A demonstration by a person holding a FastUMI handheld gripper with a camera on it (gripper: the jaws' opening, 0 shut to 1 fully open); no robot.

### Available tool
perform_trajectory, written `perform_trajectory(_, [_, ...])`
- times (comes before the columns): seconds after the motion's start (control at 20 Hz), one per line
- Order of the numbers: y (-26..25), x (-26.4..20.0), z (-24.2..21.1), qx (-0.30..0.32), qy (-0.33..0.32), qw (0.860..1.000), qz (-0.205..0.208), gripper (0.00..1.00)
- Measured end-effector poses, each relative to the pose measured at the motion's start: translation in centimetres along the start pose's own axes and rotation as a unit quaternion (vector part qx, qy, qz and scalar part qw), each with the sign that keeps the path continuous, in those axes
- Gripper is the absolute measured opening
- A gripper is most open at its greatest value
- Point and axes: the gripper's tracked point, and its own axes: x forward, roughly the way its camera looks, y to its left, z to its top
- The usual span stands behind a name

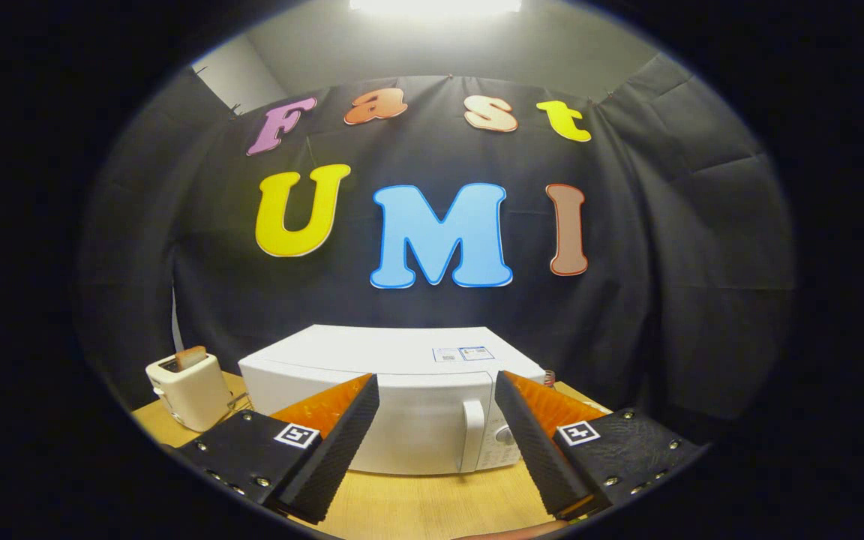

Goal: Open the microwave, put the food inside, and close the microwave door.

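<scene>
Your hand-held gripper point(437, 390) is spread wide, fingers well apart, nothing between them, nothing gripped. The fingers point(342, 442) hang above the near part of the table point(417, 502), tips aimed at the microwave point(402, 390) just ahead. You've got the microwave sitting on the table dead ahead, white, boxy, door shut flush with the front. Its upright door handle point(472, 435) sits toward the right of the front, showing in the gap between your fingers, nearer the right finger. Just right of the handle is the control panel with a round knob point(505, 433), partly hidden behind the right finger. A small sticker point(463, 353) lies on the microwave top, toward its right far side. To your left, a cream toaster point(188, 390) stands on the table beside the microwave, close to it but apart, with a slice of toast point(192, 356) poking up out of its slot. Thin wire rack or cord bits show between toaster and microwave, too small to tell which. Something small and reddish peeks out past the microwave's right far corner, can't tell what. Table is light wood. Behind everything hangs the black cloth wall, with a bright lamp point(436, 6) overhead at the far top.
</scene>
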Motion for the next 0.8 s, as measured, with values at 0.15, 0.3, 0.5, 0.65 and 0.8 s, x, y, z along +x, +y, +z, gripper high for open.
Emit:
perform_trajectory(0.15, [-1.0,2.4,-2.1,0.005,0.01,1.0,-0.011,1.0])
perform_trajectory(0.3, [-1.5,4.4,-4.6,-0.007,0.024,1.0,-0.016,0.99])
perform_trajectory(0.5, [-1.5,6.2,-6.7,-0.021,0.028,0.999,-0.014,0.97])
perform_trajectory(0.65, [-1.9,7.1,-6.2,-0.028,0.0,1.0,-0.012,0.82])
perform_trajectory(0.8, [-2.1,7.7,-6.7,-0.017,-0.001,1.0,-0.024,0.65])
